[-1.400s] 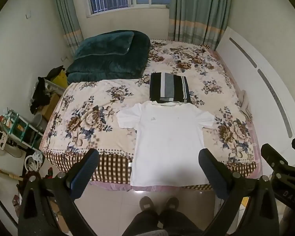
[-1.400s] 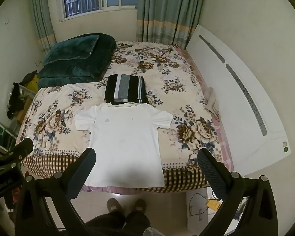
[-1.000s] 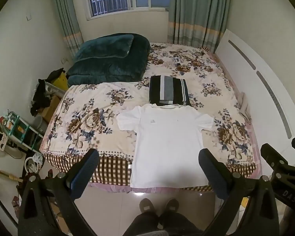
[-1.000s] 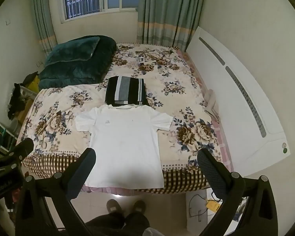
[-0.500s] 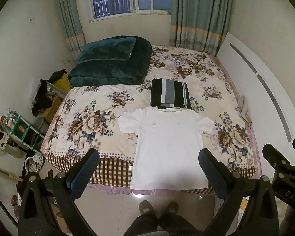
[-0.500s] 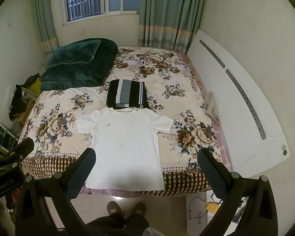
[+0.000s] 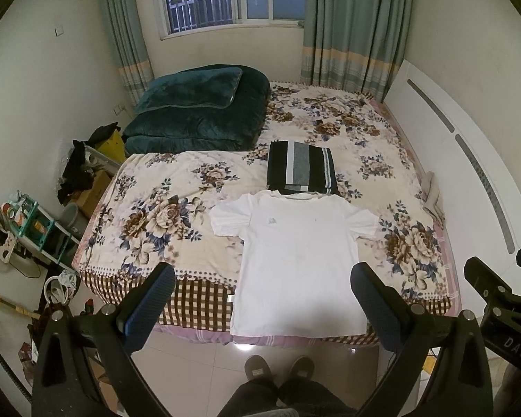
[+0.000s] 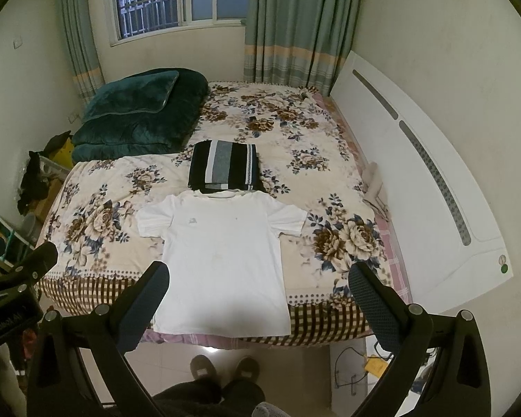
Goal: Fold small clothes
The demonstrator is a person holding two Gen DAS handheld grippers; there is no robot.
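Observation:
A white T-shirt lies spread flat, front up, at the near edge of the floral bed, its hem hanging over the edge; it also shows in the right wrist view. A folded black-and-grey striped garment lies just beyond its collar, also visible in the right wrist view. My left gripper is open and empty, held high above the floor in front of the bed. My right gripper is open and empty at the same height, beside the left one.
A folded dark green quilt lies at the bed's far left. A white headboard runs along the right side. A shelf and clutter stand left of the bed. The person's feet stand on the tiled floor.
Both grippers have risen and tilted slightly, so the bed and shirt sit a little lower in view. Jaws stay open. The shirt has not moved.

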